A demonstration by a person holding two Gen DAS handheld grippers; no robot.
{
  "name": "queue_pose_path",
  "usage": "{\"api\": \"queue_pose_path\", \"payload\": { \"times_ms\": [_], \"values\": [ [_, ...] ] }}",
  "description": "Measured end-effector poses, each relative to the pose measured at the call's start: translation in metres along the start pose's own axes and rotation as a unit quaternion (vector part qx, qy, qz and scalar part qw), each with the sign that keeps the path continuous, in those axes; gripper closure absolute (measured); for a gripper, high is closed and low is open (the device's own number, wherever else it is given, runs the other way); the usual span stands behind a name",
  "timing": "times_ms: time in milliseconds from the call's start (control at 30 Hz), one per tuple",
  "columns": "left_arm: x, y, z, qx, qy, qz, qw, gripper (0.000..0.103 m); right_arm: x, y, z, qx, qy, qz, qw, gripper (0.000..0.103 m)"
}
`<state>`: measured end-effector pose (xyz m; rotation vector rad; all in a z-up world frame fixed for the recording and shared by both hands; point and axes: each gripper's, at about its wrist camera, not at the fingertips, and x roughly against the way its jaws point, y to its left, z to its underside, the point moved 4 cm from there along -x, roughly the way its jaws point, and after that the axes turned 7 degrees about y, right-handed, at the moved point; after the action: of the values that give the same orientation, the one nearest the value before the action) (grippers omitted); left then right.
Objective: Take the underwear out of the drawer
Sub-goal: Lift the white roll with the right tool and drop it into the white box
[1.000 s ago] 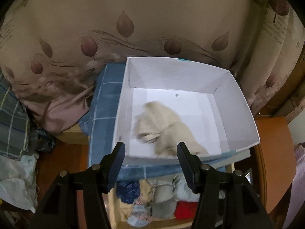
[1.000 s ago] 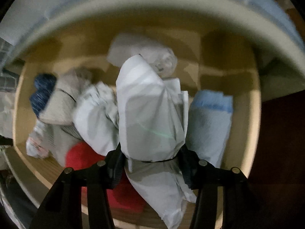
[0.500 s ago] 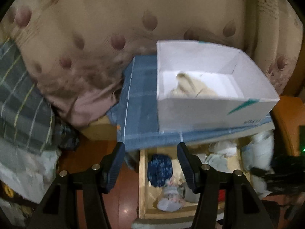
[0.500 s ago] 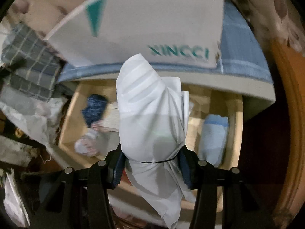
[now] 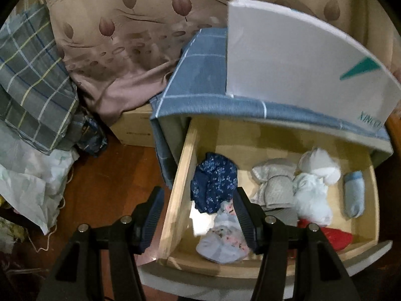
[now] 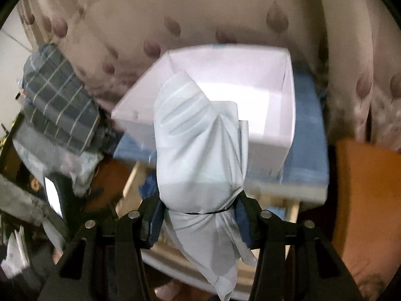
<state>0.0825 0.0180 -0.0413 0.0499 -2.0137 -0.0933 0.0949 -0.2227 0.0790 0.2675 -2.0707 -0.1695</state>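
Note:
The wooden drawer point(image 5: 175, 200) stands pulled out below a blue-covered top. Inside lie several rolled pieces of underwear: a dark blue floral one point(image 5: 214, 184), a pale floral one point(image 5: 221, 240), a grey one point(image 5: 274, 181), a white one point(image 5: 313, 193), a light blue one point(image 5: 353, 194) and a red one point(image 5: 333, 235). My left gripper point(image 5: 198, 198) hangs open over the drawer's left wall, just above the dark blue roll. My right gripper point(image 6: 199, 207) is shut on a pale white-grey underwear roll point(image 6: 198, 150), held up in front of the white box point(image 6: 288, 95).
The white box point(image 5: 295, 62) sits on the blue checked cloth point(image 5: 200, 75) above the drawer. A leaf-patterned curtain point(image 5: 140, 32) hangs behind. A plaid cloth point(image 5: 32, 80) and white plastic bags point(image 5: 32, 183) lie at the left on the wooden floor point(image 5: 110, 190).
My left gripper has dropped from above the white box to the open drawer. My right gripper has lifted the pale roll out of the drawer to the height of the box.

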Motion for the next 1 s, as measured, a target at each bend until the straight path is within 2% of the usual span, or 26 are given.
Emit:
{"api": "queue_pose_path", "payload": {
  "times_ms": [133,267,467,667,733,800,933,1000],
  "values": [
    [-0.01,-0.01,0.004,-0.014,0.01,-0.007,0.9998,0.045,0.018,-0.005,-0.05,-0.02,-0.03,0.014,0.999,0.057],
    [-0.013,-0.011,0.006,0.001,0.005,0.001,1.0,0.045,0.02,-0.016,-0.09,-0.044,-0.052,0.032,0.997,0.057],
    [-0.016,-0.003,0.007,0.029,0.008,0.015,0.9994,0.045,-0.01,-0.028,-0.137,-0.069,-0.047,0.051,0.995,0.056],
    [-0.014,-0.007,0.008,0.023,0.004,0.018,0.9996,0.045,-0.063,-0.038,-0.153,-0.069,0.006,0.078,0.995,0.056],
    [-0.016,-0.008,0.008,0.019,0.009,0.01,0.9997,0.045,-0.082,-0.041,-0.152,-0.069,0.027,0.088,0.993,0.056],
    [-0.017,-0.008,0.007,0.017,0.01,0.018,0.9996,0.045,-0.1,-0.045,-0.147,-0.075,0.049,0.095,0.991,0.056],
    [-0.015,-0.007,0.007,0.021,0.004,0.03,0.9993,0.045,-0.122,-0.05,-0.144,-0.076,0.072,0.107,0.989,0.056],
    [-0.017,-0.006,0.007,0.026,0.009,0.023,0.9994,0.045,-0.13,-0.053,-0.142,-0.079,0.084,0.111,0.987,0.055]
  ]
}}
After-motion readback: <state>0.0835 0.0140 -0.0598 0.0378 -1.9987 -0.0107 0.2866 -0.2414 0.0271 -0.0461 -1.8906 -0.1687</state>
